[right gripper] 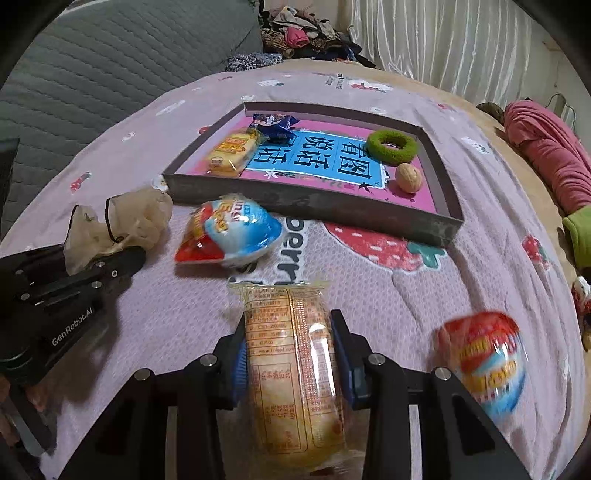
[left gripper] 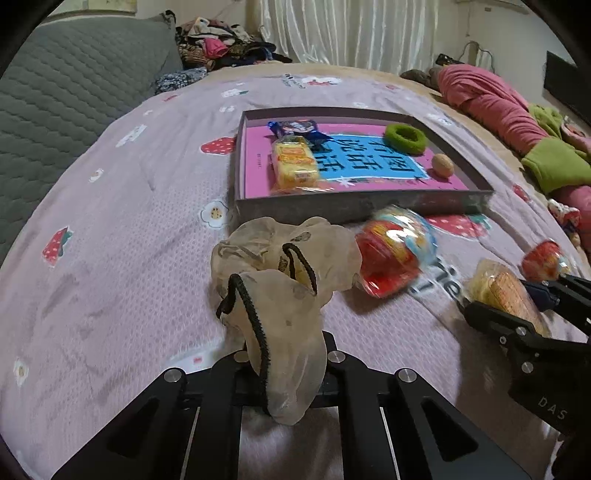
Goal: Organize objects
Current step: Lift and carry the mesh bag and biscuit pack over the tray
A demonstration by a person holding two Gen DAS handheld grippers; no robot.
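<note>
My left gripper [left gripper: 286,363] is shut on a sheer beige drawstring pouch [left gripper: 280,266] with a black cord, held just above the bed. It also shows in the right wrist view [right gripper: 122,221]. My right gripper [right gripper: 290,354] is shut on a wrapped yellow cake [right gripper: 291,369], seen from the left wrist view [left gripper: 506,291] too. A grey shallow box [right gripper: 314,201] with a pink book inside holds a yellow cake pack [right gripper: 231,149], a blue snack wrapper [right gripper: 275,123], a green hair tie [right gripper: 391,146] and a walnut [right gripper: 408,177]. Two red-and-blue egg toys lie on the bed, one [right gripper: 231,230] before the box, one [right gripper: 487,363] at my right.
The pink strawberry-print bedspread [right gripper: 369,295] covers the bed. A grey quilted headboard [left gripper: 66,96] is at the left. A clothes pile [left gripper: 221,40] lies at the back, pink and green garments [left gripper: 517,125] at the right, and white curtains [left gripper: 351,29] behind.
</note>
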